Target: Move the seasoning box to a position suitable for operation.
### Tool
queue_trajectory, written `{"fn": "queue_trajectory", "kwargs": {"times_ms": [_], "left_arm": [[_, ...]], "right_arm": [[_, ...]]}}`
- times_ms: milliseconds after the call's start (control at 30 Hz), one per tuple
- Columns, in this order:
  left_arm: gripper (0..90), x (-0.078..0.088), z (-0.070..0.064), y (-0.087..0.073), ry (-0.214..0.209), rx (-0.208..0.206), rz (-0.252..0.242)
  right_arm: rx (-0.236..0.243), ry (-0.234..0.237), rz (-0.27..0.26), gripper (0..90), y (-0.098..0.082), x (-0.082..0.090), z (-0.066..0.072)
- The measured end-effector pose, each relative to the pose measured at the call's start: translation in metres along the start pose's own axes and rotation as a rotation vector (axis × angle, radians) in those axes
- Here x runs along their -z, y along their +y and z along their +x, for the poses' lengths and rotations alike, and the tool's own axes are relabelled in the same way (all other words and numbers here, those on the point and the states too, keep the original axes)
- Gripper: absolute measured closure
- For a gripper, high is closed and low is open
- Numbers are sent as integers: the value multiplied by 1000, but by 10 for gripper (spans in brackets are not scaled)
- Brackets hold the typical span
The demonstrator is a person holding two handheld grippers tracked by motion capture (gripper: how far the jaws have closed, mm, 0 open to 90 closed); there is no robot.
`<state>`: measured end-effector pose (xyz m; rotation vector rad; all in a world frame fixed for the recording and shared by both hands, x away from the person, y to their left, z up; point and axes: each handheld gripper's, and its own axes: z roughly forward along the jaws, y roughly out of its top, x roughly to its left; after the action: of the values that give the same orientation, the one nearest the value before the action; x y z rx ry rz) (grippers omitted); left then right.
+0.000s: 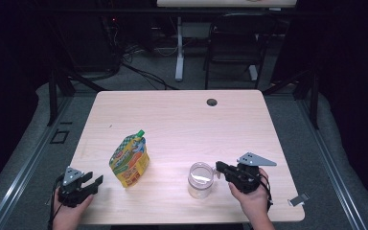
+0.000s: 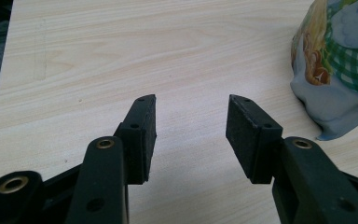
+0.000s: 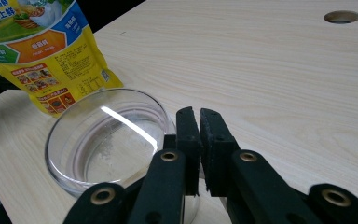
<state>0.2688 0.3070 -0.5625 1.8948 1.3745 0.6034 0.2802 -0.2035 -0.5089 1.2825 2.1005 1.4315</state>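
Glass cup (image 1: 201,179) stands near the table's (image 1: 182,115) near edge, right gripper (image 1: 219,167) clamped shut on its handle. Left gripper (image 1: 95,182) rests open and empty, just left of the pouch (image 1: 129,160).

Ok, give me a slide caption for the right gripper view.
Right gripper, jaws shut, beside a clear glass jar; yellow snack pouch behind.

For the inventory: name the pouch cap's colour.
Green cap on the yellow pouch; it shows best in the high view.
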Motion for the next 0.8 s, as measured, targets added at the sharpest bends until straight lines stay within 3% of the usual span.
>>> {"fn": "queue_trajectory", "kwargs": {"times_ms": [167,300,400,533,800], "left_arm": [[533,0,0,0,0,0,0],[533,0,0,0,-2,2,-2],[533,0,0,0,0,2,-2],[533,0,0,0,-2,1,-2],[532,0,0,0,0,1,0]], "right_arm": [[-15,2,4,888,-1,0,-2],[-31,-33,43,900,-6,-5,-5],[-117,25,27,883,-8,-5,-12],[-171,63,20,874,-9,-6,-18],[-190,71,9,851,-11,-6,-21]]}}
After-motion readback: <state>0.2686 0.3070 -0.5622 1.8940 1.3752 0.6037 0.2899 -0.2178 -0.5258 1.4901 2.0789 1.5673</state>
